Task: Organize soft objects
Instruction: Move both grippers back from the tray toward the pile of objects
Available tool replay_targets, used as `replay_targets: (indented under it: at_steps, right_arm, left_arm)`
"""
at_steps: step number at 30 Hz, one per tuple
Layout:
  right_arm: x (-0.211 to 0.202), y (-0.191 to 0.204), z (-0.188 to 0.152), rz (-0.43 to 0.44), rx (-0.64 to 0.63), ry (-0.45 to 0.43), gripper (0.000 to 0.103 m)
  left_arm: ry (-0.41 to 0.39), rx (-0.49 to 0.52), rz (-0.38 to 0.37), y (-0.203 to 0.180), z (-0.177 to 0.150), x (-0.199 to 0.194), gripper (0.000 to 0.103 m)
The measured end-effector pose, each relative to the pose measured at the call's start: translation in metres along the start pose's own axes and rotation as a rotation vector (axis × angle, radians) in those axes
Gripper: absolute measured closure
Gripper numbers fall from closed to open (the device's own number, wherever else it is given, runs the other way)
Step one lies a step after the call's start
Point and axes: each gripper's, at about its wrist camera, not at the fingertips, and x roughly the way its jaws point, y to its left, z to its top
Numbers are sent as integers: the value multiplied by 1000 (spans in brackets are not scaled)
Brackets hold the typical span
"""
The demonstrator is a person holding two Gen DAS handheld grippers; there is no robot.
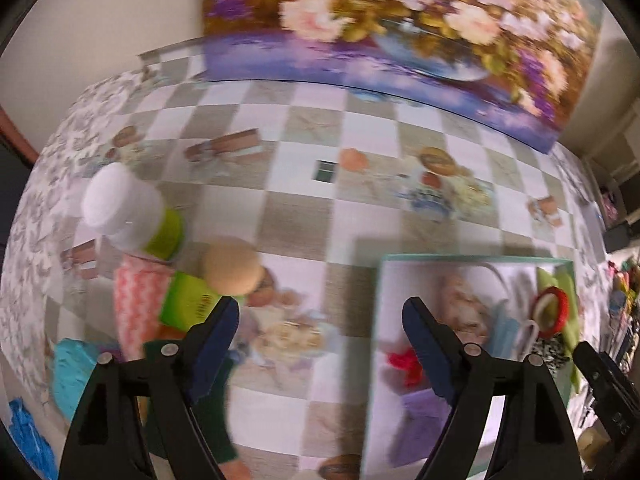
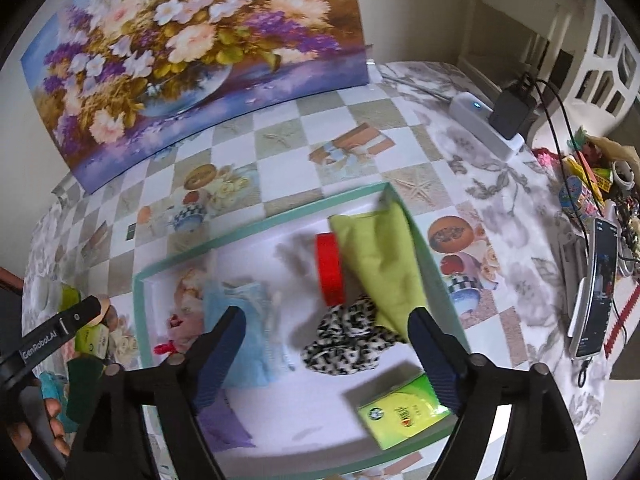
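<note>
My left gripper (image 1: 322, 312) hangs open over the bare checked tablecloth, nothing between its fingers. To its left lies a blurred pile: a pink zigzag cloth (image 1: 136, 308), a green tissue pack (image 1: 186, 304), a beige round sponge (image 1: 232, 268), a turquoise cloth (image 1: 72, 372). My right gripper (image 2: 326, 320) is open above the teal-rimmed tray (image 2: 256, 224). In the tray lie a yellow-green cloth (image 2: 380, 268), a red tape roll (image 2: 330, 276), a black-and-white scrunchie (image 2: 344, 344), a light blue mask (image 2: 244, 340), a purple cloth (image 2: 224, 424), a red bow (image 2: 168, 346) and another green tissue pack (image 2: 400, 412).
A white jar (image 1: 124, 204) with a green label stands behind the pile. A floral painting (image 2: 192, 52) leans on the wall at the table's back. A power strip with charger (image 2: 492, 120), a phone (image 2: 596, 292) and small clutter occupy the right edge.
</note>
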Motion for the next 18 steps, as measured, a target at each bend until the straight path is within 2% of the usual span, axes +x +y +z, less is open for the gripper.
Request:
replay_targets:
  at_steps: [3, 9, 10, 11, 13, 18]
  right_arm:
    - [-3, 13, -2, -11, -29, -8, 0]
    - [-9, 38, -5, 24, -66, -33, 0]
    - [-10, 42, -6, 29, -72, -38, 0]
    - [-10, 47, -6, 33, -79, -41, 0]
    - [-11, 58, -8, 46, -93, -45, 0]
    - [-9, 87, -15, 82, -128, -32, 0]
  left_arm:
    - [-6, -31, 14, 20, 2, -2, 18]
    - [-51, -75, 27, 51, 5, -14, 18]
    - [-54, -79, 29, 54, 5, -15, 16]
    - [-61, -90, 29, 61, 5, -18, 10]
    - [-72, -105, 25, 70, 5, -22, 4]
    - [-89, -136, 32, 95, 5, -31, 4]
